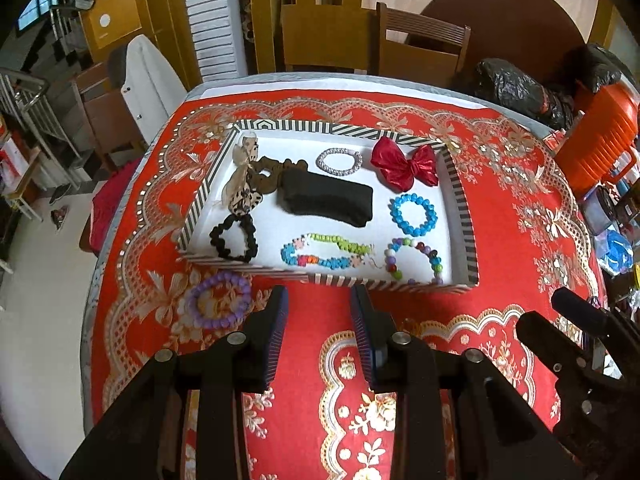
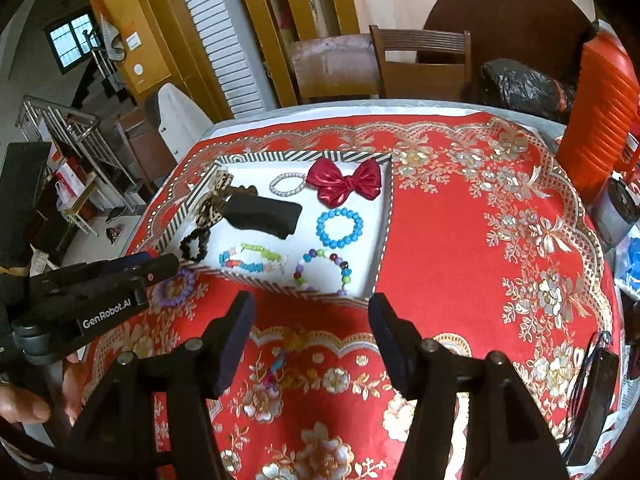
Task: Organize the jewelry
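A striped tray with a white floor holds a red bow, a blue bead bracelet, a silver ring bracelet, a black pouch, a black scrunchie and two multicoloured bracelets. A purple bead bracelet lies on the red cloth outside the tray's near left corner. A small colourful piece lies on the cloth between the right gripper's fingers. My left gripper is open and empty just short of the tray. My right gripper is open and empty.
The red patterned tablecloth covers the table. An orange container and clutter stand at the right edge, with black bags behind. Wooden chairs stand beyond the far edge. Dark glasses lie at the near right.
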The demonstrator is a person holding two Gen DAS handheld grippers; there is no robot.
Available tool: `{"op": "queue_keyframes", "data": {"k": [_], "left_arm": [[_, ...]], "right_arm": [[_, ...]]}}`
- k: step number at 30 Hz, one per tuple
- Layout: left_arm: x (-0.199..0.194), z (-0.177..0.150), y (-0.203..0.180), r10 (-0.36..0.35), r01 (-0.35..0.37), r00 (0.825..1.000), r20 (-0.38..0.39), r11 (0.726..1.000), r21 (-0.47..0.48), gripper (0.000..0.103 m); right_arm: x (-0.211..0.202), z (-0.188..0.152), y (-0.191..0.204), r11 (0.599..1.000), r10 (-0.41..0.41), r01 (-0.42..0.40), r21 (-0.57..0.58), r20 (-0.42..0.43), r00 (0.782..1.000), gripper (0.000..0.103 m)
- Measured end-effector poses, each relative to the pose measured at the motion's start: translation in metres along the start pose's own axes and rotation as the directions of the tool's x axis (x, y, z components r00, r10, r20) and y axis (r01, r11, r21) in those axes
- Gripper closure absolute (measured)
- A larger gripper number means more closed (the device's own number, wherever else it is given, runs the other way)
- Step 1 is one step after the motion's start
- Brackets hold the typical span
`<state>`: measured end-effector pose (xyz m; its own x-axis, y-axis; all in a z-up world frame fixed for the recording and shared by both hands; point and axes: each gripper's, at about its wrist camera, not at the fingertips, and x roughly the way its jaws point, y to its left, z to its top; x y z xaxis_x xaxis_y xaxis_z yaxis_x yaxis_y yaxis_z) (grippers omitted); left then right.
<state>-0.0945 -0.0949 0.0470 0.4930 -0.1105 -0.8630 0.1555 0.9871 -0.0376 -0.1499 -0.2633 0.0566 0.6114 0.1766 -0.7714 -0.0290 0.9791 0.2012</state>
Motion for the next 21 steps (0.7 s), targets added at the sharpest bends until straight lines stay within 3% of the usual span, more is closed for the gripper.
{"op": "queue_keyframes", "data": {"k": [21], "left_arm": [[-0.010, -0.023, 0.003, 0.022, -0.022, 1.000, 0.006, 0.999, -0.026, 0.084]], "right_arm": [[-0.012, -0.014, 0.010, 0.999, 0.014, -0.014, -0.042, 0.000, 1.000, 0.040]]}}
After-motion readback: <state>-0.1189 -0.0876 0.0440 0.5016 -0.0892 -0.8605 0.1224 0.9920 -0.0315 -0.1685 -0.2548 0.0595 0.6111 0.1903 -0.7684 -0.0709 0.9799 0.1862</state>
